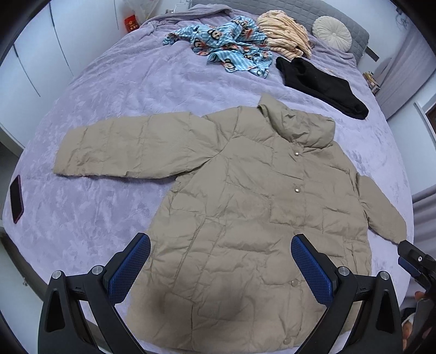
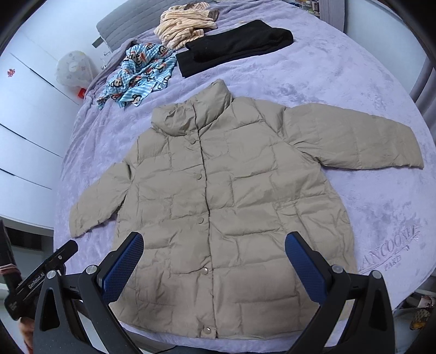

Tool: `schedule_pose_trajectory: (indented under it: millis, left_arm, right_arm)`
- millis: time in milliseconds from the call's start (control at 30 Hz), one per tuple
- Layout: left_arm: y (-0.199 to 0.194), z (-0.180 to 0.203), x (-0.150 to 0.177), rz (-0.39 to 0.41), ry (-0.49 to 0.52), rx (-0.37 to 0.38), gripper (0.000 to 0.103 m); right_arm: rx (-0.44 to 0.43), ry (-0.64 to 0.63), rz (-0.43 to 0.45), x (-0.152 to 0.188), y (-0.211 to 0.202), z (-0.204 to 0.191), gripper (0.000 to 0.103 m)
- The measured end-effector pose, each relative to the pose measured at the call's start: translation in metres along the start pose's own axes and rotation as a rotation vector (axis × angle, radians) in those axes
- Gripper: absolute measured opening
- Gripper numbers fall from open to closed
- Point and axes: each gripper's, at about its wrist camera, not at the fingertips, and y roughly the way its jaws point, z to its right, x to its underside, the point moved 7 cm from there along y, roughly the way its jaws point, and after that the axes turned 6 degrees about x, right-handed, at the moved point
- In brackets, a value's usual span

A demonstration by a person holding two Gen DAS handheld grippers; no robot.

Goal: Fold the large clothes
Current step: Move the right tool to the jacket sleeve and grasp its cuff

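Beige jacket (image 2: pixel 218 196) lying flat, collar pointing to frame top, hem bottom; left gripper (image 1: pixel 220 268) and right gripper (image 2: pixel 214 265) both hovering released.

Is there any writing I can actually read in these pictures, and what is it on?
"GenRobot.AI": white print on the left gripper body, seen from the right wrist camera.
"ANCOON" above "PARIS": stitched into the purple bedspread; the first and last letters are unclear.
Red packet by the wall: gold marks, too small to read.
Red sticker on the wardrobe: too blurred to read.
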Motion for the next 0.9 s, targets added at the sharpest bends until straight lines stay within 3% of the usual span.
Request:
schedule_pose_trajectory:
  millis: [67,133,300,500,600,767,900]
  left_arm:
    - [0.016,-0.020,0.000,0.000,-0.023,0.003,0.103]
    - [0.033,-0.040,-0.001,0.004,-0.056,0.019,0.103]
    - [0.078,-0.095,-0.011,0.012,-0.176,0.135,0.103]
    - [0.120,-0.176,-0.038,0.101,-0.409,0.275,0.103]
    - [0.145,-0.209,-0.051,0.119,-0.464,0.316,0.103]
    - [0.180,-0.244,-0.070,0.112,-0.488,0.324,0.103]
    - [0.181,-0.262,-0.107,0.173,-0.479,0.297,0.103]
  right_arm:
    - [-0.022,-0.033,-0.054,0.008,0.019,-0.015,0.103]
    - [0.009,-0.083,-0.108,0.017,0.041,-0.030,0.103]
    - [0.045,-0.135,-0.193,0.038,0.094,-0.057,0.103]
    - [-0.001,-0.191,-0.196,0.046,0.136,-0.088,0.103]
    - [-0.021,-0.196,-0.217,0.049,0.157,-0.098,0.103]
    - [-0.050,-0.208,-0.199,0.044,0.184,-0.114,0.103]
    - [-0.077,-0.202,-0.171,0.031,0.198,-0.128,0.103]
